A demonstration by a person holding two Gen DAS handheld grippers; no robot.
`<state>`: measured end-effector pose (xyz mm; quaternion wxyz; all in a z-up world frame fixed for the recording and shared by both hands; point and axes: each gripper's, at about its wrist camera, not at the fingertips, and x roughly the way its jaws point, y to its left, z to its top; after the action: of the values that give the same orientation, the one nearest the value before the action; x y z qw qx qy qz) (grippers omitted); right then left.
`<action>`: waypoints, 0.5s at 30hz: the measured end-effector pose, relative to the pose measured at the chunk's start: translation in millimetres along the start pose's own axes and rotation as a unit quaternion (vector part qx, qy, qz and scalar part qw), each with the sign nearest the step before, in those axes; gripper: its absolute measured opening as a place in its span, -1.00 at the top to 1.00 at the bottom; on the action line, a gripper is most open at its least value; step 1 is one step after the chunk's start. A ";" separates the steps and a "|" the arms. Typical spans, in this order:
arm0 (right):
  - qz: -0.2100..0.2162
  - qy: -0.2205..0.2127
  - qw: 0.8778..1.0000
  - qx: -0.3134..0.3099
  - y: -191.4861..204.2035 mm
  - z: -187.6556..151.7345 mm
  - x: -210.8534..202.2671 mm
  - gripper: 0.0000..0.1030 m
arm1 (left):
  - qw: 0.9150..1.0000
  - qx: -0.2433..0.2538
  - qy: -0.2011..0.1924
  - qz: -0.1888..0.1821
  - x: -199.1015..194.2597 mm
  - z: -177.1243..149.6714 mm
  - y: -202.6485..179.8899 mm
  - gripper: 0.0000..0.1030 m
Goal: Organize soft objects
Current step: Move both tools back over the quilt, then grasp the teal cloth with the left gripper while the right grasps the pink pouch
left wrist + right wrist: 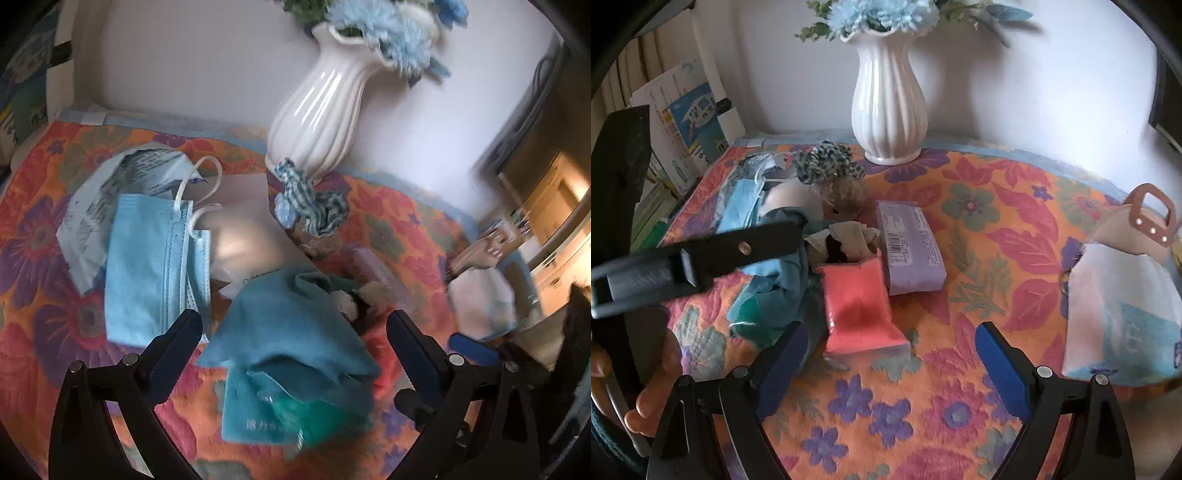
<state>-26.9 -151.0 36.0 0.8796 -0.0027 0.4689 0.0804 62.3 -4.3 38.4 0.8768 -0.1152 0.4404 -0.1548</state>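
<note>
A teal cloth lies crumpled on a teal packet, between the open fingers of my left gripper; it also shows in the right wrist view. Blue face masks lie to its left on a printed wrapper. A blue-white striped scrunchie sits at the vase's foot. My right gripper is open and empty over the floral tablecloth, just in front of a pink tissue pack. A lilac tissue pack lies behind it. My left gripper's finger crosses the left of that view.
A white ribbed vase with blue flowers stands at the back by the wall. A white pouch with a brown handle sits at the right edge. Books stand at the back left. A beige pad lies behind the cloth.
</note>
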 end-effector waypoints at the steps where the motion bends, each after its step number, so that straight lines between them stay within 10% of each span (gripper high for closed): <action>1: -0.003 -0.001 1.000 -0.001 -0.2 1.4 3.6 -0.78 | 1.000 0.004 0.004 0.005 4.9 -1.2 -0.7 -0.76; 9: -0.008 -0.005 0.999 -0.040 17.9 3.1 21.1 0.11 | 1.000 -0.004 0.000 -0.015 3.7 -2.3 10.3 0.70; 15: 0.002 -0.011 0.999 -0.050 19.8 -3.2 11.5 0.23 | 0.997 -0.025 -0.040 -0.063 -35.7 -5.3 24.4 0.81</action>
<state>-26.0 -130.1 26.1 0.8834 -0.0445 0.4544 0.1058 42.0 31.2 53.4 0.8789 -0.1710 0.4008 -0.1941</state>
